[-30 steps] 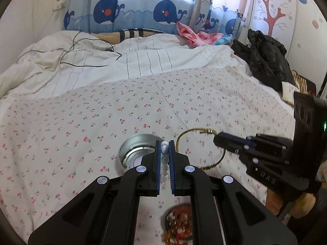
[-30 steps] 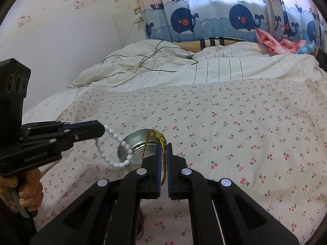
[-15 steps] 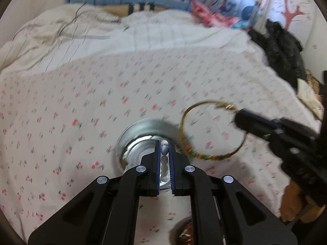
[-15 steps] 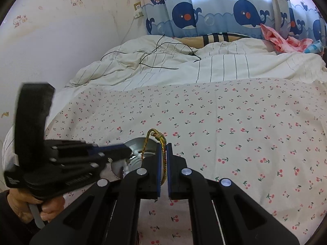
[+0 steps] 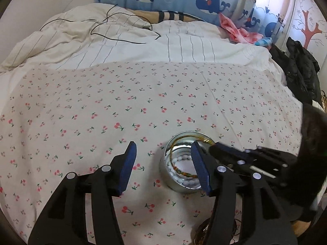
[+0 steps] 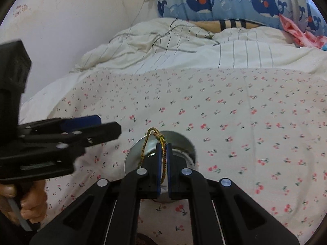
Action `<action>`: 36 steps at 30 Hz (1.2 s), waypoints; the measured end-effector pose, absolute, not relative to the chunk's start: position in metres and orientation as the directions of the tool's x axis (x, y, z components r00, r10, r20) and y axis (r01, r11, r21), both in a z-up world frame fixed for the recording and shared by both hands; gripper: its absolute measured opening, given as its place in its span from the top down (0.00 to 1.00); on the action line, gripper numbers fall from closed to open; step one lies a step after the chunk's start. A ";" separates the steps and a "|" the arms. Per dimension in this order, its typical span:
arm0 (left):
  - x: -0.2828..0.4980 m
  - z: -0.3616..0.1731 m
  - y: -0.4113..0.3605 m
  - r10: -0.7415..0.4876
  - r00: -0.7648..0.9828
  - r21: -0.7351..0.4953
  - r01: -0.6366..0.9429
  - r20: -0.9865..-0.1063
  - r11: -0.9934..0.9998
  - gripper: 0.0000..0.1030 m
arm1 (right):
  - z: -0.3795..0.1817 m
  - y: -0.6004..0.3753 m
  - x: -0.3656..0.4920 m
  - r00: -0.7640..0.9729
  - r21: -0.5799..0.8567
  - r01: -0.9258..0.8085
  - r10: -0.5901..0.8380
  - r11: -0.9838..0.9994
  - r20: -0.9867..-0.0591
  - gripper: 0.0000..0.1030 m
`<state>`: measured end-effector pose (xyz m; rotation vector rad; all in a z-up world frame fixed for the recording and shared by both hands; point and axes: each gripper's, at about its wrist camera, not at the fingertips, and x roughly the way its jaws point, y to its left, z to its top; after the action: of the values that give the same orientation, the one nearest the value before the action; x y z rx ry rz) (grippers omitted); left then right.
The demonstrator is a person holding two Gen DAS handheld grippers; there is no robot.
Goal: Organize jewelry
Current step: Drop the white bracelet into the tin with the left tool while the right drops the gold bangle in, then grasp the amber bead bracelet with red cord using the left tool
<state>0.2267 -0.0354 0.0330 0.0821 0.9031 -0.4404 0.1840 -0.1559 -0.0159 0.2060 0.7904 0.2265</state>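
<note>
In the left wrist view my left gripper (image 5: 163, 160) hangs just left of a small silver tin (image 5: 170, 178), its jaws opening with nothing gripped. A white bead bracelet (image 5: 179, 158) lies inside the tin. My right gripper (image 5: 214, 146) comes in from the right, shut on a gold bangle (image 5: 185, 173) that dips into the tin over the beads. In the right wrist view the right gripper (image 6: 162, 155) pinches the bangle (image 6: 146, 143) above the tin (image 6: 184, 143). The left gripper (image 6: 109, 125) is at the left there.
The tin stands on a cherry-print sheet (image 5: 143, 102). A second dish of reddish beads (image 5: 201, 230) sits at the near edge. A striped duvet (image 5: 122, 47) with a black cable (image 5: 122, 39) lies behind, and a black jacket (image 5: 296, 71) at the right. A hand (image 6: 26, 204) holds the left gripper.
The left gripper opened and the white beads dropped into the tin. The right gripper carried the gold bangle left and down until it hangs into the tin.
</note>
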 end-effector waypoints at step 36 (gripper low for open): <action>0.111 -0.022 -0.041 -0.333 0.318 0.018 0.746 -0.888 0.665 0.23 | -0.054 -0.175 0.061 0.550 0.363 -0.083 0.346 0.928 -0.760 0.74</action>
<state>0.1112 -0.0414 -0.0216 0.4739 1.0175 -0.7454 0.0612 -0.1753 -0.0538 0.3006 0.9583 0.2585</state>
